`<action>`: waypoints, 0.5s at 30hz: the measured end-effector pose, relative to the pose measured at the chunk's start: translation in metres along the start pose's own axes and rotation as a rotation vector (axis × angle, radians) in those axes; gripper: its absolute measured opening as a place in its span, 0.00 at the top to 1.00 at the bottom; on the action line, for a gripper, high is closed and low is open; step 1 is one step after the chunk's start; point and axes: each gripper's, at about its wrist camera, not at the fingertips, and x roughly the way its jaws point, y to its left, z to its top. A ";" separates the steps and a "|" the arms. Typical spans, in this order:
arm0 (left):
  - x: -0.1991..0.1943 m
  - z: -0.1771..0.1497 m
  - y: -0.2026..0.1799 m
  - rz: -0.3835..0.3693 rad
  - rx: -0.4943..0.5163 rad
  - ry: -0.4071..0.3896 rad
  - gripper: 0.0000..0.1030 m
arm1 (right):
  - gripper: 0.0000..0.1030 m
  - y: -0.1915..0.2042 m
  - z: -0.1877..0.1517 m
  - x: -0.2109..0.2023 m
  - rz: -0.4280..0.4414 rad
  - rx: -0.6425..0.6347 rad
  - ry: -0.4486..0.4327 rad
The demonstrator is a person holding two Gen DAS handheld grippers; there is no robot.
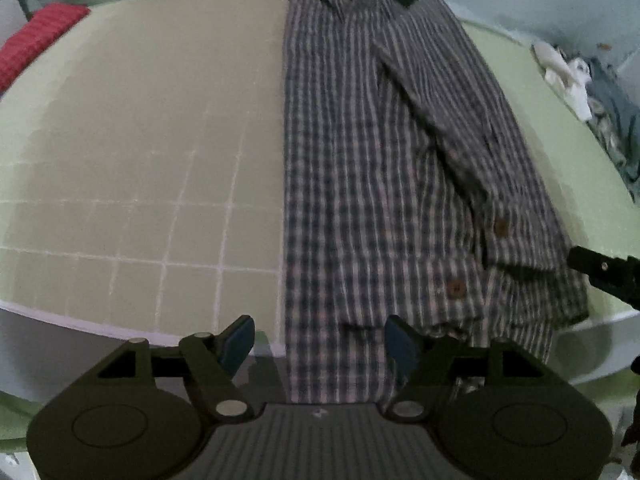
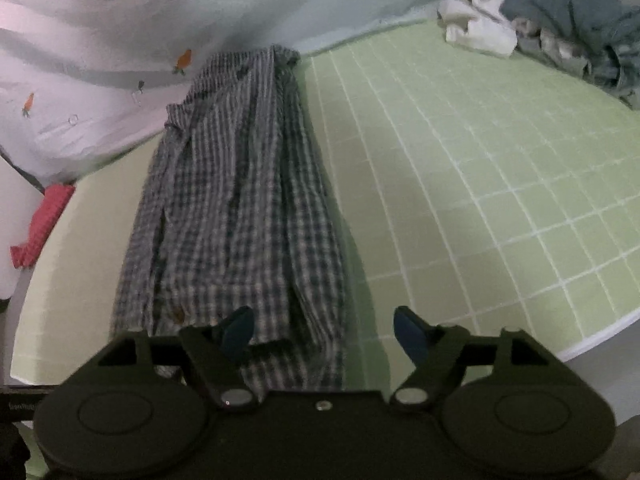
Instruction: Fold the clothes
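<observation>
A grey-and-white plaid shirt (image 1: 360,152) (image 2: 240,200) lies folded lengthwise into a long strip on the green grid mat (image 1: 140,160) (image 2: 460,180). Its buttons show near the close end, and its hem hangs a little over the mat's near edge. My left gripper (image 1: 320,332) is open at that hem, with the left side of the strip between its blue pads and no pad pressing on it. My right gripper (image 2: 322,322) is open too, its left pad over the hem's right part and its right pad over bare mat. One of its black fingers (image 1: 604,276) shows in the left wrist view beside the hem's right corner.
A red knitted cloth (image 1: 40,40) (image 2: 44,220) lies at the mat's far left edge. A pile of white and blue-grey clothes (image 1: 592,92) (image 2: 560,32) sits at the far right. A pale printed sheet (image 2: 100,60) rises behind the mat. The mat's white front edge (image 1: 80,316) runs close below.
</observation>
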 end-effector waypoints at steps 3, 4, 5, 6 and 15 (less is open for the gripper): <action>0.008 -0.005 -0.001 -0.008 -0.003 0.019 0.30 | 0.25 -0.001 -0.006 0.011 0.016 0.012 0.034; 0.009 -0.007 -0.002 -0.006 0.007 0.012 0.30 | 0.25 0.000 -0.007 0.015 0.021 0.013 0.043; 0.009 -0.008 -0.004 -0.004 0.016 0.006 0.31 | 0.25 0.002 -0.009 0.018 0.028 0.008 0.048; 0.008 -0.010 -0.006 -0.006 0.024 -0.001 0.31 | 0.25 0.004 -0.011 0.019 0.037 -0.004 0.047; 0.004 -0.023 -0.014 0.021 0.094 -0.035 0.90 | 0.78 0.026 -0.025 0.029 0.134 -0.110 0.071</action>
